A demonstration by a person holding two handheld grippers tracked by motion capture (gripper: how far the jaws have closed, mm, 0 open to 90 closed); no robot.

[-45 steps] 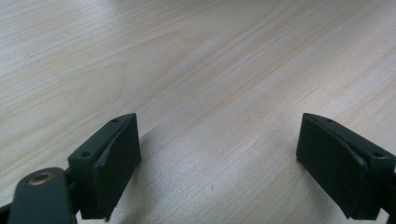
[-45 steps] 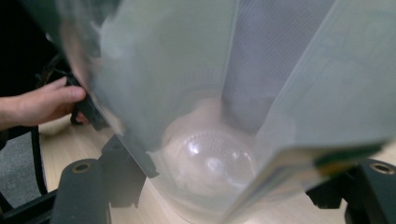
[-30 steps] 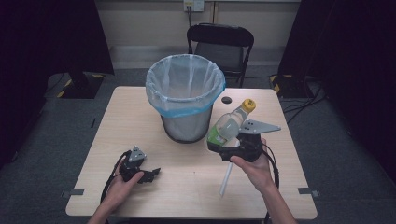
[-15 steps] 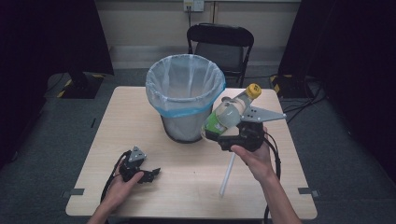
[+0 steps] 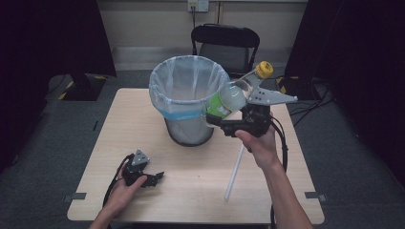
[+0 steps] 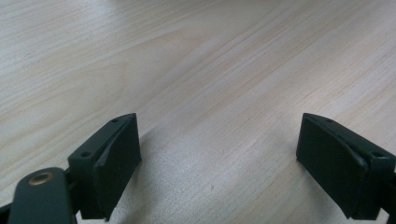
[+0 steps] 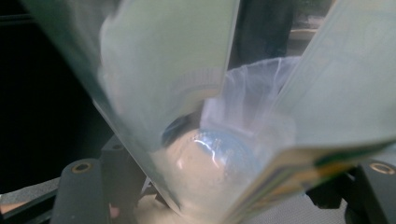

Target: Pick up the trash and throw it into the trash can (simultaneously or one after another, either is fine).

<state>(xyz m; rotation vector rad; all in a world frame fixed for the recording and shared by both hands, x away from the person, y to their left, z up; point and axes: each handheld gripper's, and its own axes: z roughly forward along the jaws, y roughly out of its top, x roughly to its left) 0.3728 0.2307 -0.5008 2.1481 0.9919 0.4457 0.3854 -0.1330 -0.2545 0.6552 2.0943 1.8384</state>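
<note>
Your right hand-held gripper (image 5: 228, 110) clasps a bottle (image 5: 232, 97) beside the bin (image 5: 187, 107) rim; your left hand-held gripper (image 5: 155, 176) rests released near the table's (image 5: 191, 167) front-left corner

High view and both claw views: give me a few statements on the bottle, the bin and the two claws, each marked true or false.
1. The right claw is shut on the bottle. True.
2. The bottle's cap is yellow. True.
3. The bottle lies flat on the table. False: it is held up in the air beside the bin's rim.
4. The left claw grips a white stick. False: its jaws stand open over bare wood, and the white stick lies on the table near the right forearm.
5. The bin has a clear liner bag. True.
</note>
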